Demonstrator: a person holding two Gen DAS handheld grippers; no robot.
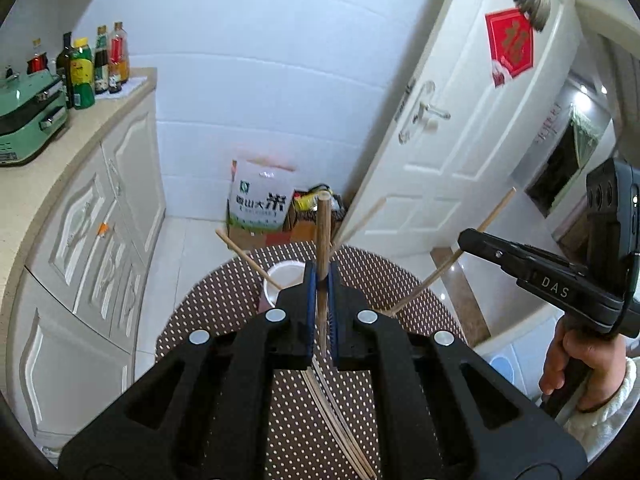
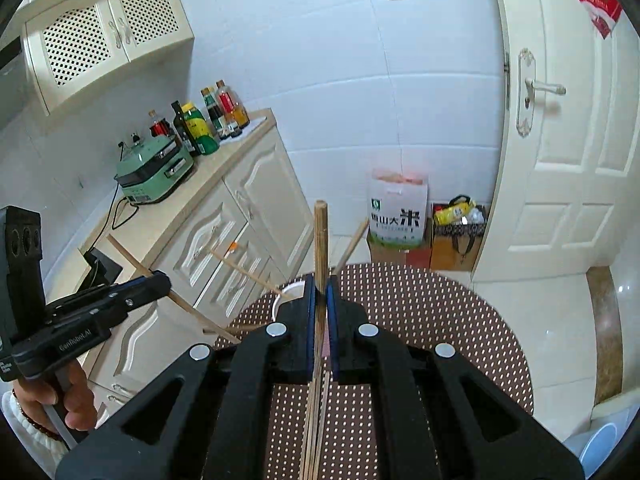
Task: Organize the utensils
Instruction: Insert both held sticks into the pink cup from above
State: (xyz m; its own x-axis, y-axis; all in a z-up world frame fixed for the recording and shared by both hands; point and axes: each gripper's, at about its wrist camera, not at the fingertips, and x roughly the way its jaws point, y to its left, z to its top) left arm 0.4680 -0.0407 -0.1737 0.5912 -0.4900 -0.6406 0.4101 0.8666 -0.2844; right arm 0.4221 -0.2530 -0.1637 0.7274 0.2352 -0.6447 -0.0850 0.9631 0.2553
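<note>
In the left wrist view, my left gripper (image 1: 321, 280) is pinching a chopstick (image 1: 323, 232) between its fingers, long axis running straight ahead above the dotted table (image 1: 420, 304), the white cup (image 1: 282, 280) sitting just beyond and left. In the right wrist view, my right gripper (image 2: 320, 292) is pinching its own chopstick (image 2: 320, 240) likewise, that cup (image 2: 286, 294) lying ahead-left, nearer my left hand (image 2: 76, 404).

Black grippers (image 1: 321, 280), blue pads; white fleecy sleeves (image 1: 608, 420)
</note>
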